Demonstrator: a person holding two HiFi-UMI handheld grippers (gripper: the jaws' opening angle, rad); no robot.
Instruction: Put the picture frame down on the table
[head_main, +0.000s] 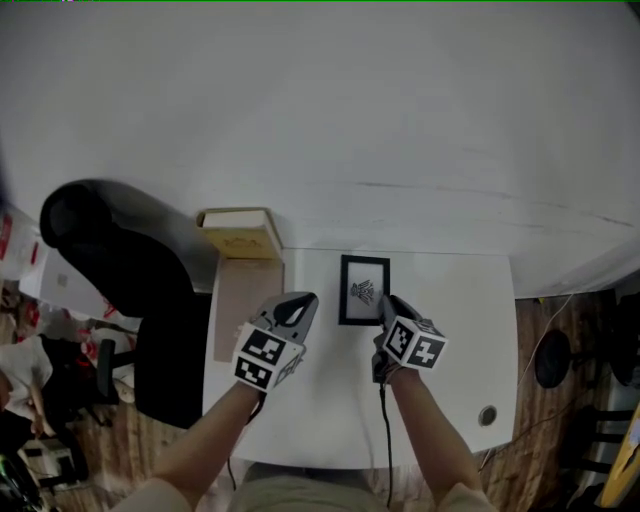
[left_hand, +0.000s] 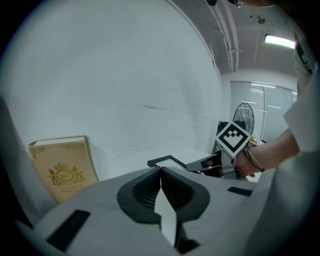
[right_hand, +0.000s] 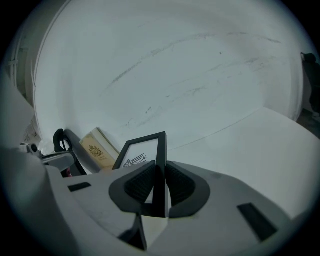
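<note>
Right gripper (head_main: 386, 308) clamps the frame (head_main: 364, 290) by its edge, apparently low at the table (head_main: 455, 300), release pending; left gripper (head_main: 297, 306) is closed and empty.

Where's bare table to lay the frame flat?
Widest bare patch: the white table right of the black picture frame, out to the table's right edge and down to the small round disc. Crowded on the left: the shut left gripper, brown panel and tan book. The right gripper clamps the frame's right edge.
</note>
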